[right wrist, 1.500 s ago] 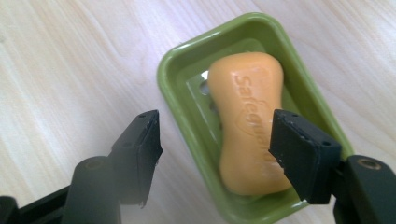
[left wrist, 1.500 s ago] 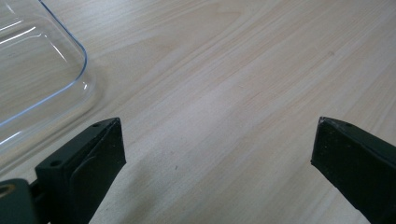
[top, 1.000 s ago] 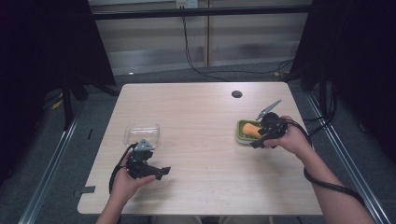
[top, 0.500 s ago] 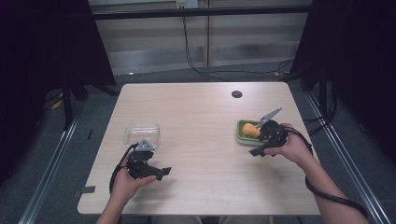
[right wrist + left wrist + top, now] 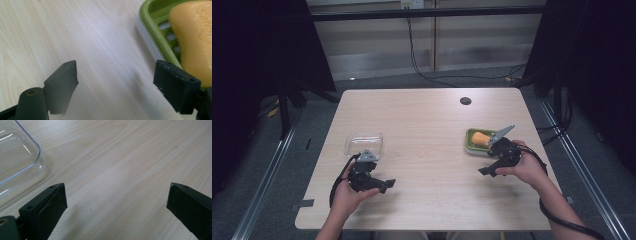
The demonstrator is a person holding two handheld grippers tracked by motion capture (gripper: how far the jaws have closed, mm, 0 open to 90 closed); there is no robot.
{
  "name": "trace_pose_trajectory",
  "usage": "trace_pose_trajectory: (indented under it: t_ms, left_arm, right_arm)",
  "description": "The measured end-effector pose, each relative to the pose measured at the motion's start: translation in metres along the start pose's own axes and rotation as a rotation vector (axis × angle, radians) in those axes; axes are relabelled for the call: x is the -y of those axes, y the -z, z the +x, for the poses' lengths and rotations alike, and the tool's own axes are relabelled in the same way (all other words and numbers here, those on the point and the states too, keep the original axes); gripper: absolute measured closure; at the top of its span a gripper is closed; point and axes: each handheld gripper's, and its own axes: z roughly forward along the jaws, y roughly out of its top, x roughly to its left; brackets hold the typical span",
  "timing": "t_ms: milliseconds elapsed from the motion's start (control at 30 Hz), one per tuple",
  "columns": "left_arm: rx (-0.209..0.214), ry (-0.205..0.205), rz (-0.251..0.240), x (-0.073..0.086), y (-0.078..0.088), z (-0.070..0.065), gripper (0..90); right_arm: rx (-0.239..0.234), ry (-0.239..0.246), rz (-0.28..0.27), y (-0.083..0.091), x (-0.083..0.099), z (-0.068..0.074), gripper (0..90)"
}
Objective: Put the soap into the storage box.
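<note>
Light wood table (image 5: pixel 432 150), dark room behind. Orange soap bar (image 5: pixel 193 37) lies in green soap dish (image 5: pixel 152 32) at table's right side; clear plastic container (image 5: pixel 363 144) sits at left, empty. Right gripper (image 5: pixel 493 167) just beside dish, jaws have just been opening, nothing between them, bare wood underneath. Left gripper (image 5: pixel 379 184) jaws wide apart, empty, near container. Likely next: clear the right hand off the dish without nudging it.

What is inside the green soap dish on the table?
An orange soap bar lies inside the green soap dish, on its slotted floor. The dish floor under the bar is covered, and in the high view the right gripper hides the dish's near corner.
</note>
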Motion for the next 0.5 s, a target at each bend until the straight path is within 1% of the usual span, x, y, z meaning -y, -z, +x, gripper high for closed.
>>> trace_pose_trajectory:
  t_ms: [100,133,233,267,333,400,433,500]
  left_arm:
    - [0.002,-0.002,0.006,0.0,0.0,0.0,2.4]
    - [-0.003,-0.005,0.004,0.0,0.0,0.0,2.4]
    - [-0.004,-0.002,0.002,0.0,0.0,-0.001,2.4]
    - [-0.002,-0.002,0.004,0.0,0.0,-0.001,2.4]
    - [-0.002,-0.002,0.005,0.0,0.0,-0.001,2.4]
    - [-0.001,-0.001,0.004,0.0,-0.001,-0.001,2.4]
    - [-0.002,-0.001,0.005,0.0,-0.001,-0.002,2.4]
    - [-0.002,-0.003,0.005,0.0,-0.001,-0.002,2.4]
  right_arm:
    - [0.0,-0.009,-0.009,-0.001,0.006,0.005,18.6]
    - [0.005,-0.003,-0.011,-0.002,0.007,0.005,18.4]
    - [0.001,-0.007,-0.018,-0.002,0.01,0.007,18.2]
    - [0.002,-0.016,-0.021,-0.003,0.012,0.009,18.1]
    - [0.01,-0.02,-0.02,-0.004,0.015,0.011,18.1]
    - [0.023,-0.011,-0.021,-0.005,0.018,0.013,18.2]
    - [0.037,-0.012,-0.026,-0.006,0.022,0.016,18.1]
    - [0.041,-0.019,-0.039,-0.007,0.025,0.021,18.1]
